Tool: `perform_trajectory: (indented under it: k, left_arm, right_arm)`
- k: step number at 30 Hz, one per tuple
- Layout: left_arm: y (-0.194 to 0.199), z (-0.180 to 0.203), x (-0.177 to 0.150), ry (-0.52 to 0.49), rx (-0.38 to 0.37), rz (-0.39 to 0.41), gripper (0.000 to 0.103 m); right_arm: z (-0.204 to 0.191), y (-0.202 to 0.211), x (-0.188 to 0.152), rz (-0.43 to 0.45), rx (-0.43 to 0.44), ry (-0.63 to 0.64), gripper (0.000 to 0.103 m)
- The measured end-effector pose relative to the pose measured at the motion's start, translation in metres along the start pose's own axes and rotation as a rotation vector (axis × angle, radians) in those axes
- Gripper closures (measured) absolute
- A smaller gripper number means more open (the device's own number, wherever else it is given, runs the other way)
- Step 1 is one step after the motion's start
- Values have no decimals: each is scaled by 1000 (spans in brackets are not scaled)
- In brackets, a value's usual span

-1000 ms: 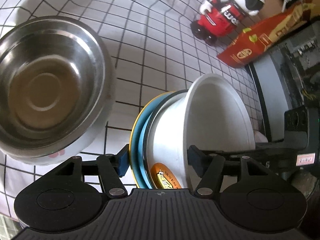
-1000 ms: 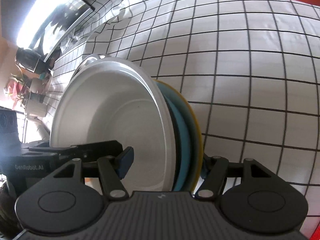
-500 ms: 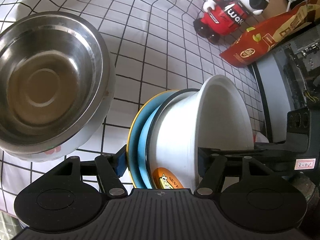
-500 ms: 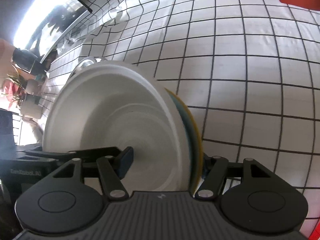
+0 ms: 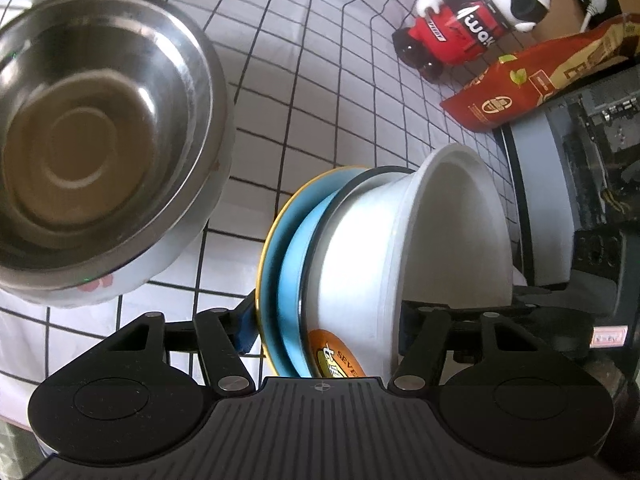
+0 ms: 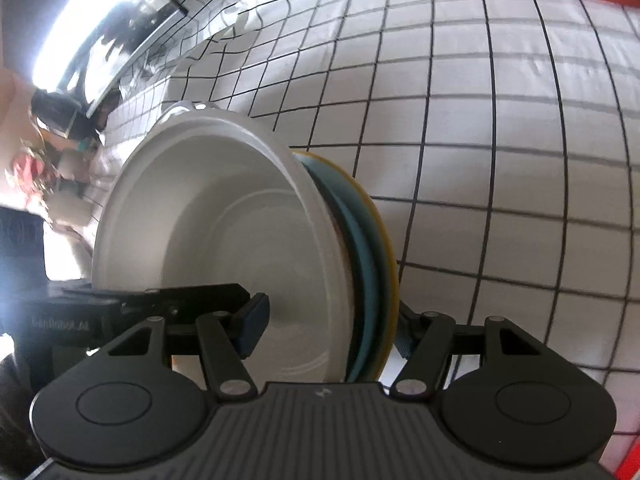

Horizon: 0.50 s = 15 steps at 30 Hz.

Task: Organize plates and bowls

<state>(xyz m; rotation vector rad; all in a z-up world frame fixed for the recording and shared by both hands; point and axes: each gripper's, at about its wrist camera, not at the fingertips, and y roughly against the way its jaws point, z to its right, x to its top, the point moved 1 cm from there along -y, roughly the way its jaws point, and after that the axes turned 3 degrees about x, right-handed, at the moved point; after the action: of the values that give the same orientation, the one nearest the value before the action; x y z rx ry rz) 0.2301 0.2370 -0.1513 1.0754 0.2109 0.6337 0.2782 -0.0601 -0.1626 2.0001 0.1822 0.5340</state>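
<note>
1. Landmark: steel bowl [image 5: 100,136] on the checked cloth [image 5: 320,80].
2. Stack = white bowl [image 5: 400,264] nested on a blue plate [image 5: 292,264] and a yellow plate [image 5: 267,248], held on edge and off the cloth, just beside the steel bowl, on the side toward the toy robot [image 5: 472,28] (not touching it).
3. Left gripper [image 5: 324,324]: clamped across the stack, one pad behind the yellow plate, the other inside the white bowl.
4. Right gripper [image 6: 326,328]: same clamp from the opposite rim; pads appear to press (contact partly hidden).
5. Deciding relation: stack axis lies about level, bowl mouth facing away from the steel bowl. Judgement: left hand is nearer the steel bowl; stack must tip upright before setting down.
</note>
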Motion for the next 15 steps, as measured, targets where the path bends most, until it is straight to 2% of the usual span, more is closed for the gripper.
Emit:
perform_trajectory:
  k: [3,9,12,15]
  left_arm:
    - [1,-5,0,25,-23,-3,40]
    - [6,-9,1,11,-12,15,40]
    - [7,-9,2,-3,-26,14,40]
    - [7,-9,3,-17,-11,10,40]
  right_arm:
    - [-9,1,2,8,-38,55,39]
    - [-3,1,8,-5,-17,12,38]
    - [-4,2,10,-2,-4,-14,35]
    - [-10,3,13,16,-11,0,35]
